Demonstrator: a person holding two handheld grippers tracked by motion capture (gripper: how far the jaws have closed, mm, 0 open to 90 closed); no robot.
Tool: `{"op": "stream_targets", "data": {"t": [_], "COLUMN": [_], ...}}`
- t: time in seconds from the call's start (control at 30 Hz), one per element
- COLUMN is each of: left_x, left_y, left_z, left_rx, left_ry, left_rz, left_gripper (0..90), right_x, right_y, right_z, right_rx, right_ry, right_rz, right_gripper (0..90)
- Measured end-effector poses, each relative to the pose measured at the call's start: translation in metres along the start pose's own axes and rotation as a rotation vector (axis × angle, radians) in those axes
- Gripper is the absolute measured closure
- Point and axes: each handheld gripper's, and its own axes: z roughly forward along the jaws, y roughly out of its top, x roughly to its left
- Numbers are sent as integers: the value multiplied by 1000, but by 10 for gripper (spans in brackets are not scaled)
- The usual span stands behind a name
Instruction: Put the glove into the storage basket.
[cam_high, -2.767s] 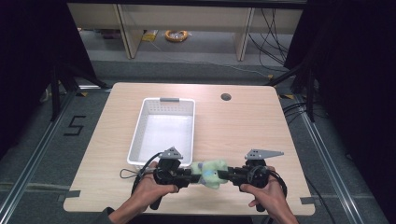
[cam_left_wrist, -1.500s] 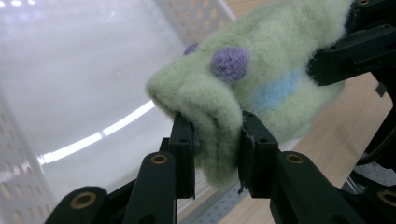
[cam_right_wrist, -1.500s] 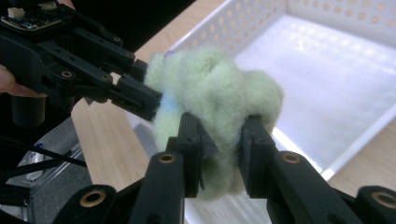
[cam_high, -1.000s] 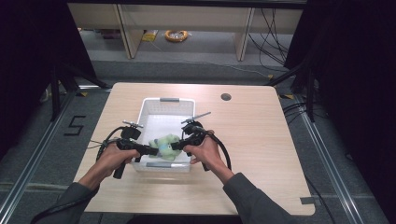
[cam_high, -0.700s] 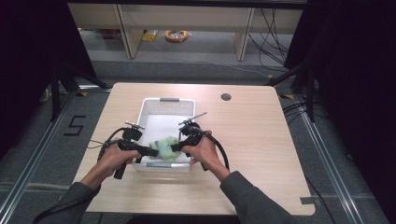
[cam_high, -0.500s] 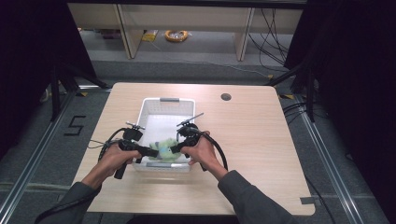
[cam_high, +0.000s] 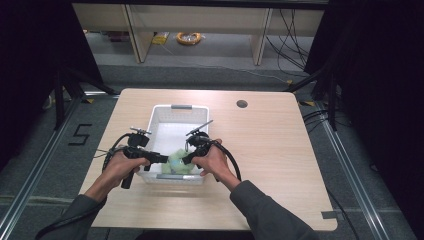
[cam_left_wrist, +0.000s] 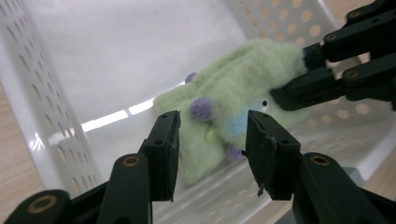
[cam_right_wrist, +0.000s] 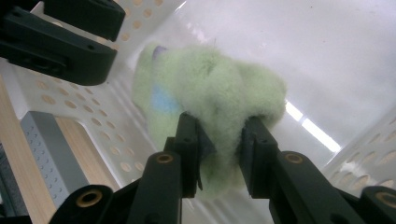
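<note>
While the green plush toy (cam_high: 178, 162) sits low inside the white perforated basket (cam_high: 170, 108), at its near end, the two grippers meet over it from opposite sides. Right gripper (cam_right_wrist: 219, 140): jaws pinch a fold of the fleece between the pads, fabric bulging out above them. This grip appears to carry the toy's weight, so the toy hangs just ahead of the jaws instead of slumping onto the basket floor. Left gripper (cam_left_wrist: 212, 140): jaws have just been opening; they now stand spread, pads clear of the fleece, with the toy's purple tuft (cam_left_wrist: 201, 108) and blue patch (cam_left_wrist: 237, 125) just beyond the gap. Judgement: release on the left side is done, right side not yet. Seen from the left gripper view, the right gripper's jaws come in at upper right, clamped on the toy's far end. Basket wall lies close below and to both sides of each gripper, so both hands are angled downward over the near rim (cam_high: 172, 176). Basket rests on the wooden table (cam_high: 280, 150).
</note>
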Motion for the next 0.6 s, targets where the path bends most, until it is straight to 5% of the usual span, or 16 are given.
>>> {"op": "stream_targets", "data": {"t": [0.33, 0.6], "left_x": [-19, -32], "left_y": [-5, -11], "left_z": [-11, -17], "left_rx": [-29, -43], "left_ry": [-51, -70], "left_rz": [25, 48], "left_gripper": [469, 442], "right_x": [-1, 4], "right_y": [0, -2], "right_z": [-2, -22], "right_rx": [-10, -15], "right_ry": [3, -49], "right_rz": [-37, -93], "right_gripper": [583, 476]}}
